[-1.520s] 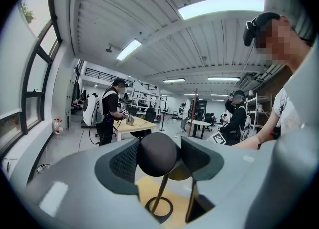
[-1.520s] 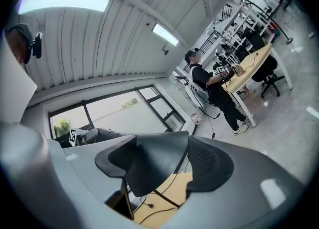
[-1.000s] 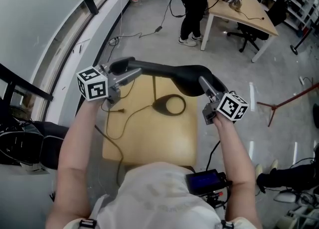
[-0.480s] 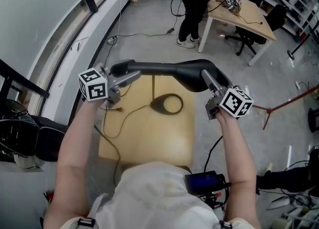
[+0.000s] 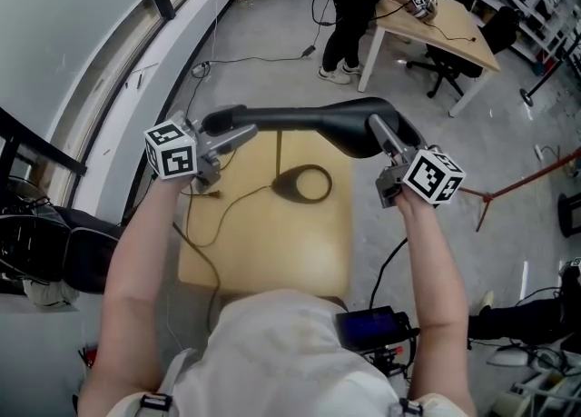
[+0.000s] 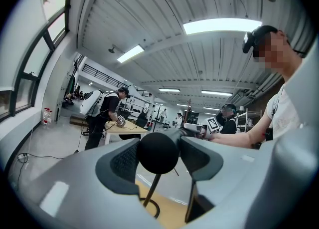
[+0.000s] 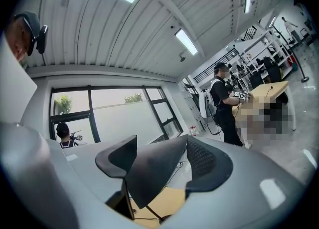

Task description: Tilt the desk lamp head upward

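Your right gripper [image 5: 377, 129] has its fingers wide, clamped on the lamp head [image 5: 340, 134] between them. Your left gripper [image 5: 245, 134] pinches the lamp arm [image 5: 277, 118] at its round end.

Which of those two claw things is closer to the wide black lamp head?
Right. The right gripper clamps the wide black lamp head itself; the left gripper grips the far rounded end of the lamp's black arm.

Operator wears a pale short-sleeved shirt [image 5: 290, 352]. Left gripper [image 5: 241, 136] and right gripper [image 5: 376, 126] are grey; each carries a white cube [image 5: 171, 152] bearing black square markers. Pads [image 6: 119, 165] are dark and fine-textured.
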